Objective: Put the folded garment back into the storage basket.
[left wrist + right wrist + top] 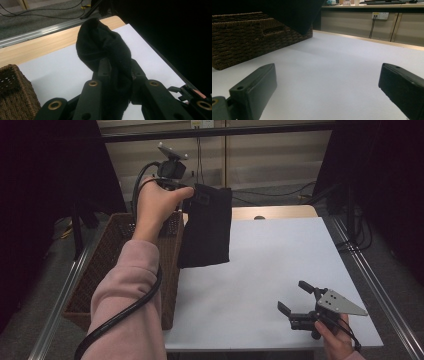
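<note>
- The person's pink sleeve point(127, 305) is filling the near left of the high view, the forearm reaching up and forward with a black cable point(120, 312) trailing along it.
- The left hand point(159, 202) is holding the left gripper point(192, 195) raised above the far left corner of the surface, just beside the basket.
- Its jaws are pressing together on a black cloth point(206, 227); in the left gripper view the cloth point(105, 47) is bunching up between and above the two black jaws.
- The cloth is hanging down from the jaws in the air, its lower edge hovering over the white surface point(280, 270) next to the basket's right wall.
- The brown wicker basket point(107, 255) is sitting off the left edge of the surface, partly hidden behind the raised arm; the right gripper view is showing its woven side point(249, 35) with a handle slot.
- The right hand point(336, 340) is holding the right gripper point(296, 296) low over the near right corner of the surface, well apart from the cloth.
- Its jaws are standing wide apart with nothing between them, the bare white surface point(332, 82) showing in the gap.
- A strip of pale wood point(280, 212) is showing along the far edge, beyond the white sheet.
</note>
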